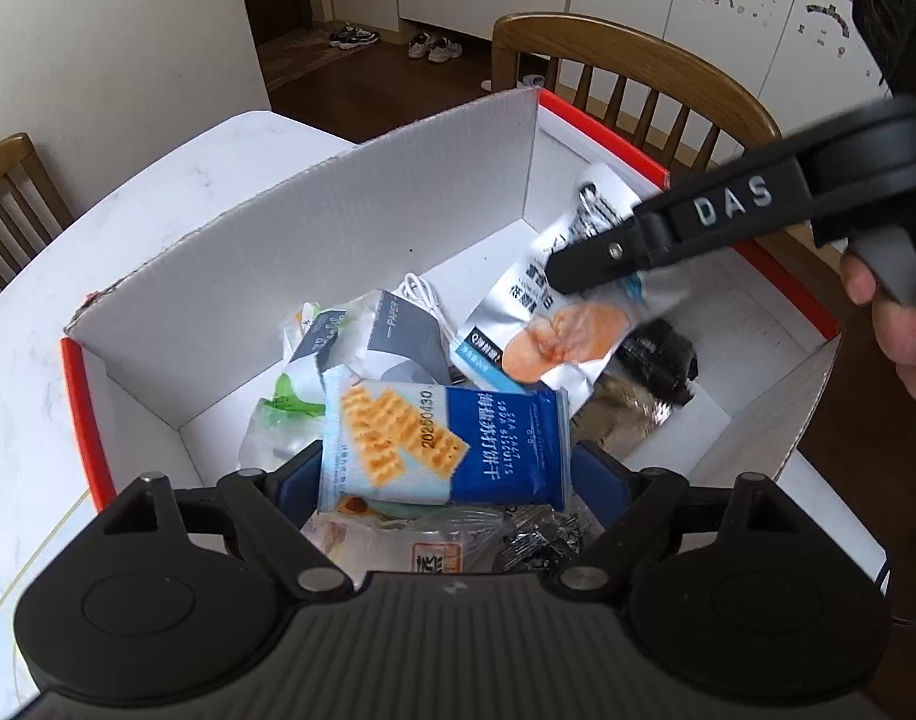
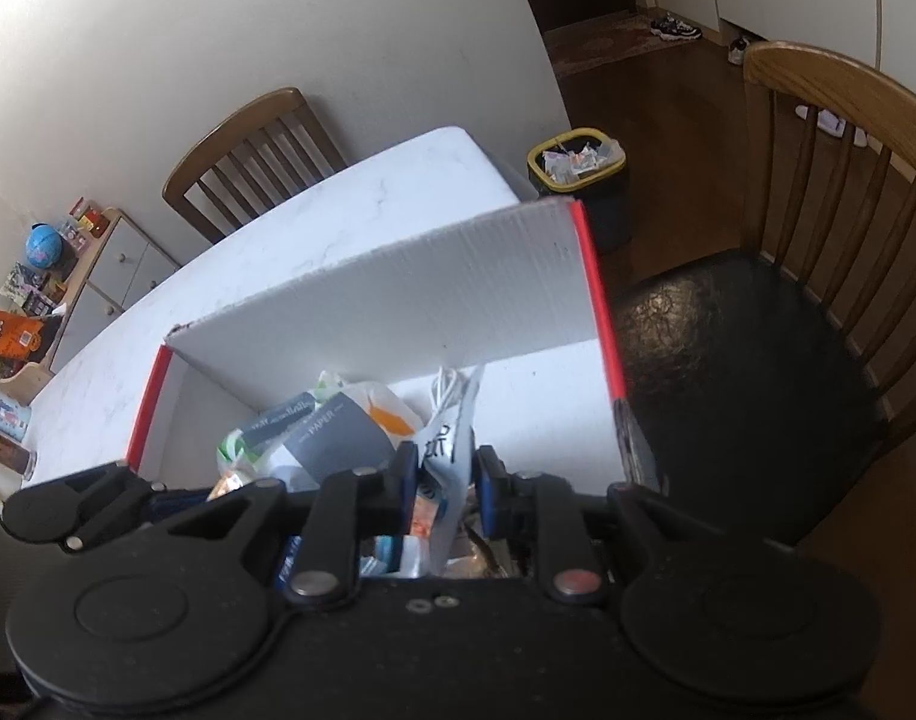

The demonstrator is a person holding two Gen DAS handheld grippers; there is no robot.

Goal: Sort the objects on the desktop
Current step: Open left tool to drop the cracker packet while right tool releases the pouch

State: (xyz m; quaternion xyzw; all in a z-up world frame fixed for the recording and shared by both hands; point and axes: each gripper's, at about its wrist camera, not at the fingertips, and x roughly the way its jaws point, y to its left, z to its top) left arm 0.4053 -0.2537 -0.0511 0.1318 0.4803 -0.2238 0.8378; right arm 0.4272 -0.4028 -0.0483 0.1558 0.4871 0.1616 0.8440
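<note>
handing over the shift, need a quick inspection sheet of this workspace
surface: white marble-look table, bare beside the box
job's things: blue biscuit pack between the left gripper's fingers; silver snack pouch pinched by the right gripper
clutter: open white box holding mixed packets
grippers: left open, right shut on the pouch
cables: white cable coiled in the box
surroundings: wooden chairs, bin, shoes on floor
</note>
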